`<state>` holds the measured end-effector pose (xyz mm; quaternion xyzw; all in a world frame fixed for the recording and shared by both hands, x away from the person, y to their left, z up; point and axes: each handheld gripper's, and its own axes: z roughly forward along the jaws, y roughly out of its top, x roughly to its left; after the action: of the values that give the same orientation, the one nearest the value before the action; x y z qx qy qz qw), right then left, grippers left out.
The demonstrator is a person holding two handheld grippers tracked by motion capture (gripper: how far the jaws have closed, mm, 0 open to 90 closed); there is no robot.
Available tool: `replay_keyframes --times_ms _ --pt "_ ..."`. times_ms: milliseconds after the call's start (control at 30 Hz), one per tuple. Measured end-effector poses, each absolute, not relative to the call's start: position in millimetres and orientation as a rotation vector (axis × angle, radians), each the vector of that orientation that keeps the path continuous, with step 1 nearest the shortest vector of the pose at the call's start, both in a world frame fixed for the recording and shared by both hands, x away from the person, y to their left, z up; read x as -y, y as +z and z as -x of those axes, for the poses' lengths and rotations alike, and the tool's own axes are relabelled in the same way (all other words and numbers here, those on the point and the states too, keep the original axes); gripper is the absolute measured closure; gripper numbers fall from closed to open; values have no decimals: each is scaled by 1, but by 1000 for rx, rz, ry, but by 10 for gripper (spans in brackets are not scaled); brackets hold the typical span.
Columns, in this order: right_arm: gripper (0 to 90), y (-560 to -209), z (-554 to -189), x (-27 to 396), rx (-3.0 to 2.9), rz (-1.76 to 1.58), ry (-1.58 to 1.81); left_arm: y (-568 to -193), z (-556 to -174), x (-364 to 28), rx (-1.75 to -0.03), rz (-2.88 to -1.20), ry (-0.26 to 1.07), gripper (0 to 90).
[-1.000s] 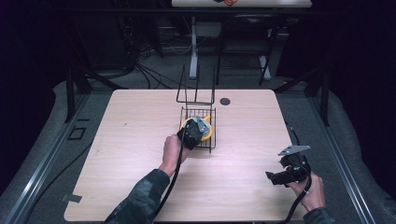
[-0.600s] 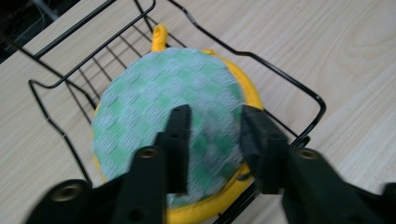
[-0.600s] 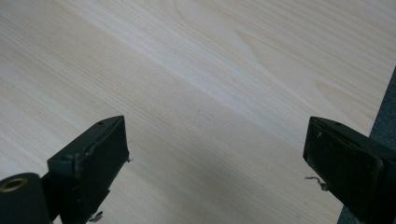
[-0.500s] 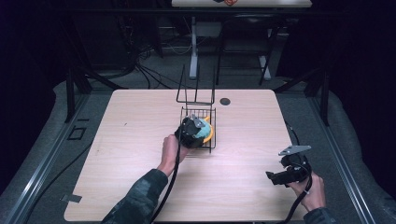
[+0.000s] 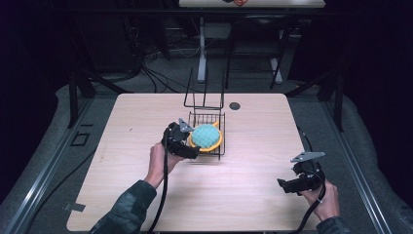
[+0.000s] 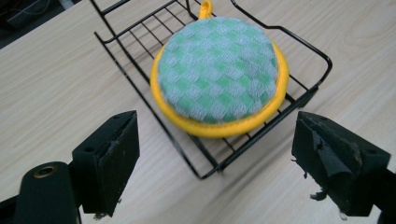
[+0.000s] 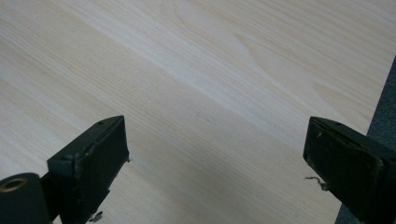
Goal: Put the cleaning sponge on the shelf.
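Left gripper (image 5: 191, 146) has backed off toward 7 o'clock from the wire basket (image 5: 220, 147); jaws have just been opening, now wide, nothing between them. Round green-and-yellow pot holder (image 6: 218, 74) lies flat in basket: placing looks done. Right gripper (image 5: 285, 184) idle at 5 o'clock, jaws wide, empty.

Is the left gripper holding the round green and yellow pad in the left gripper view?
No, the left gripper has its jaws wide apart with nothing between them, and the pad lies apart from them in the wire basket.

Table brightly lit, surroundings dark, slight blur.
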<state>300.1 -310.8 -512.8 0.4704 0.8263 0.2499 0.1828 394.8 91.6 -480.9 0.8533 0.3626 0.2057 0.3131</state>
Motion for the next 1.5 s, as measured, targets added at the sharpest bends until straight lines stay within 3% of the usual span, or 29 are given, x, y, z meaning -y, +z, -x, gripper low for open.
replay_keyframes --times_ms 633,1133,1500 --pt "60 -507 -298 310 -2321 -1330 727 -464 -350 -175 -1117 -2189 566 6" --pt "55 -506 -298 311 -2322 -1331 734 -500 -312 -234 -1285 -2189 538 1" --pt "56 -516 -297 312 -2340 -1344 693 -521 -308 -253 -1329 -2215 500 1"
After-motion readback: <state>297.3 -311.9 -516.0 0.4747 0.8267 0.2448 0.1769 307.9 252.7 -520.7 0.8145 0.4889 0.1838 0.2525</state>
